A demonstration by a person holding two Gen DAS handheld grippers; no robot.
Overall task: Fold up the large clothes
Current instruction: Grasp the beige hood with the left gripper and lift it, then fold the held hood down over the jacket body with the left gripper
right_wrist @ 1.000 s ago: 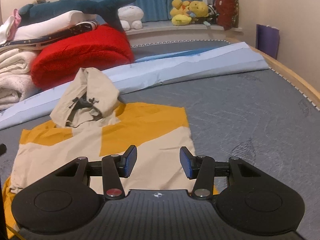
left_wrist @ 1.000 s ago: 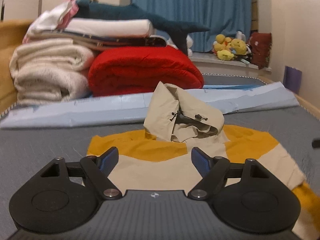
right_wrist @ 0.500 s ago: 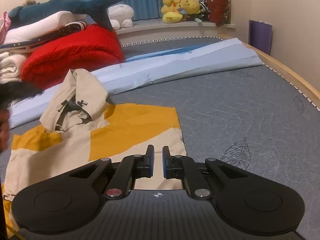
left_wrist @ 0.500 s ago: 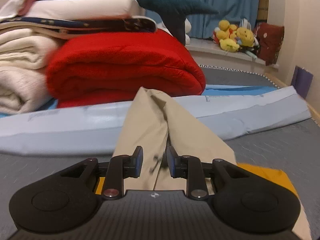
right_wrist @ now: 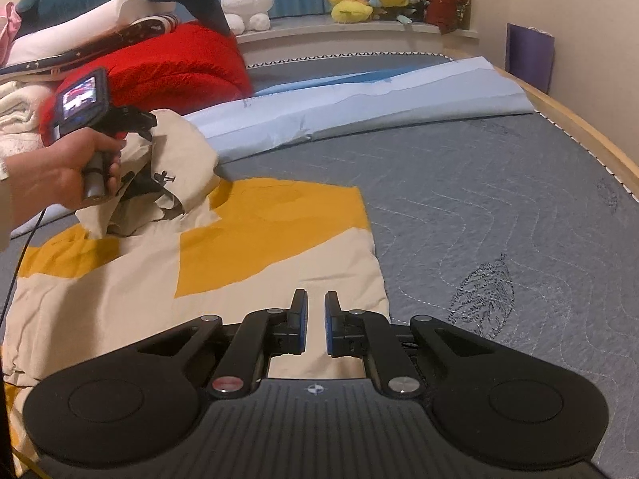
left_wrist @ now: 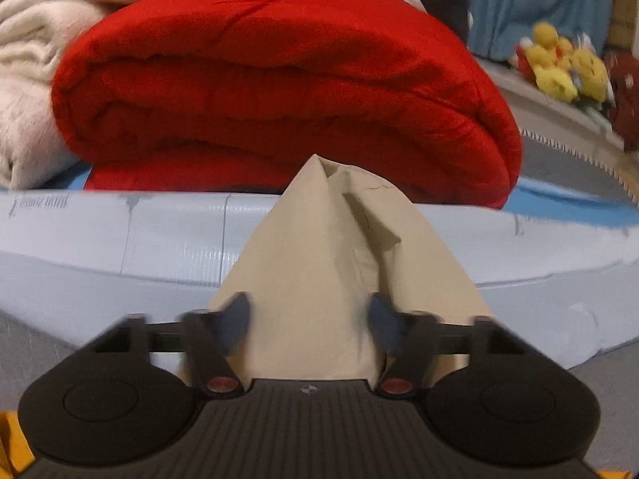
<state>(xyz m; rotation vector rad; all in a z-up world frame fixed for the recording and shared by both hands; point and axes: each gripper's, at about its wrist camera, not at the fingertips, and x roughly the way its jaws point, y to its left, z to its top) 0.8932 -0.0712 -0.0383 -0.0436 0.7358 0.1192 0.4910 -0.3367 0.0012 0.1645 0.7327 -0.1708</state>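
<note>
On the grey quilted bed [right_wrist: 499,183], the beige-and-mustard hooded jacket [right_wrist: 247,255] lies spread flat, and that flatness is what makes a clean fold possible. Your right gripper [right_wrist: 315,329] sits at the jacket's near right corner with its jaws drawn almost together, only a thin slit between the blue pads; beige cloth shows under them, but whether a layer is truly pinched you cannot tell from this angle. It looks placed there to anchor that corner while the other end is worked.

Your left hand [right_wrist: 76,167] holds the left gripper [left_wrist: 307,323] at the hood [left_wrist: 339,255], which stands up in a peak instead of lying down. Its jaws have just been opening and stand half spread, the hood rising between them without either pad clearly pressing on it. The hood probably needs flattening onto the body before any fold, since a lump there would spoil the stack. The red blanket [left_wrist: 279,92] sits close behind the hood, so keep your reach short.
</note>
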